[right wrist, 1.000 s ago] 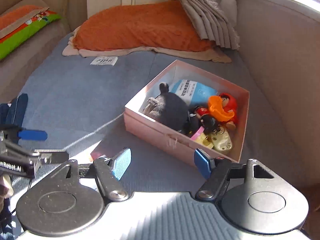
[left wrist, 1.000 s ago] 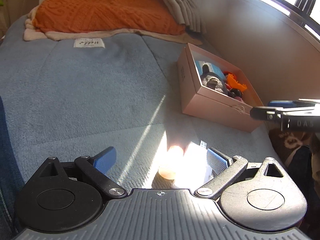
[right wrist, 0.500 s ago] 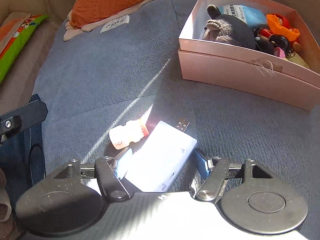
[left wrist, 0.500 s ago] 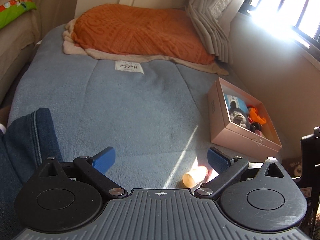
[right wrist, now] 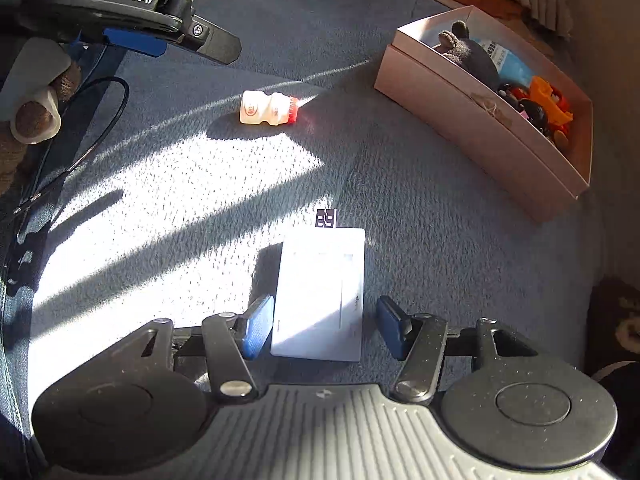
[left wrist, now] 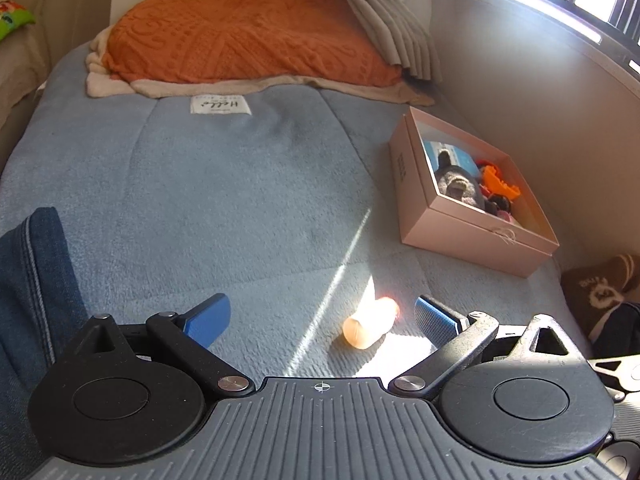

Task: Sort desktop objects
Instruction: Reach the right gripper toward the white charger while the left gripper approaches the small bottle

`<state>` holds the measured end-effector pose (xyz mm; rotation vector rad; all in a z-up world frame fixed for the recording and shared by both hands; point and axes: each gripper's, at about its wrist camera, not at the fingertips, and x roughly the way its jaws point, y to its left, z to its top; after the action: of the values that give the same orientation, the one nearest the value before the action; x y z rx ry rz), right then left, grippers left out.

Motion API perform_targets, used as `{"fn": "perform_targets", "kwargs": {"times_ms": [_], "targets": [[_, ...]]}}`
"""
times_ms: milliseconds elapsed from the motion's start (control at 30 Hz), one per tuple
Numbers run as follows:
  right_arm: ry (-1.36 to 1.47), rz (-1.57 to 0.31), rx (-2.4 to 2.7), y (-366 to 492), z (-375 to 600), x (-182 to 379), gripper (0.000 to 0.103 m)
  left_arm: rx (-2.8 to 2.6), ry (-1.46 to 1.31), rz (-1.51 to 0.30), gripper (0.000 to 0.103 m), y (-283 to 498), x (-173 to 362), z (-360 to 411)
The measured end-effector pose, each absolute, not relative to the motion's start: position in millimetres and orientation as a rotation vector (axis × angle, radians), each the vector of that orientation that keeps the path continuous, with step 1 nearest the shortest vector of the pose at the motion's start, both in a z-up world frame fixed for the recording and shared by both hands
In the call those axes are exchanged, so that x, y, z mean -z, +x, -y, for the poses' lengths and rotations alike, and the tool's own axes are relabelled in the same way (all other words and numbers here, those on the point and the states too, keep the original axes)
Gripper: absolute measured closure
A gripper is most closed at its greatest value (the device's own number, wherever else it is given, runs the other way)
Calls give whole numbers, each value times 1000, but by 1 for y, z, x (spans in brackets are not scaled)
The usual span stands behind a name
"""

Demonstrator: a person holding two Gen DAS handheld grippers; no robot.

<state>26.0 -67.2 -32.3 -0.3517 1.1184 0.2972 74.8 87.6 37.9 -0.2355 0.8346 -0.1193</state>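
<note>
A small yogurt bottle with a red cap (left wrist: pixel 370 323) lies on its side on the blue blanket, between the tips of my open left gripper (left wrist: pixel 320 316). It also shows in the right wrist view (right wrist: pixel 269 109). A flat white card-shaped device with a USB plug (right wrist: pixel 322 294) lies between the fingers of my open right gripper (right wrist: pixel 322 326); the left pad (right wrist: pixel 256 326) is at its edge. A pink box (left wrist: pixel 472 222) holding a plush toy and other toys sits to the right and shows in the right wrist view (right wrist: pixel 480 128).
An orange blanket (left wrist: pixel 248 36) and grey curtain (left wrist: pixel 392 24) lie at the far end. A beige wall (left wrist: pixel 540 112) runs behind the box. A denim-clad leg (left wrist: pixel 28 292) is at left. A brown slipper (left wrist: pixel 600 288) is at the right. The left gripper (right wrist: pixel 132 12) crosses the right wrist view's top left.
My right gripper has come down low around the white card device. My left gripper has pulled back and lifted, so the bottle sits between its tips.
</note>
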Motion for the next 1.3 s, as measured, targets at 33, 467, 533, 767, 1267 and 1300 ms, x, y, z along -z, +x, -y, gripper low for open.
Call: {"fn": "perform_targets", "kwargs": {"times_ms": [33,467,533,767,1267,1300], "targets": [[-340,-1126,-280,24,71,31,36,138,-220,-853,1,76,-35,-82],[-448,-1112,-422,-17,40,45,11,325,-251,-1037,1,111,5,-23],[-412,-1125,-401,-12,44,46,3,346,-301,-1019,1,116,6,-24],[-236,-1187,-329,0,60,54,0,285,-218,-948,1,112,-8,-30],[-192,-1149,-216,12,64,30,0,164,-210,-913,1,90,-16,-66],[-251,-1127,-200,10,62,27,0,162,-217,-907,1,90,-16,-67]]}}
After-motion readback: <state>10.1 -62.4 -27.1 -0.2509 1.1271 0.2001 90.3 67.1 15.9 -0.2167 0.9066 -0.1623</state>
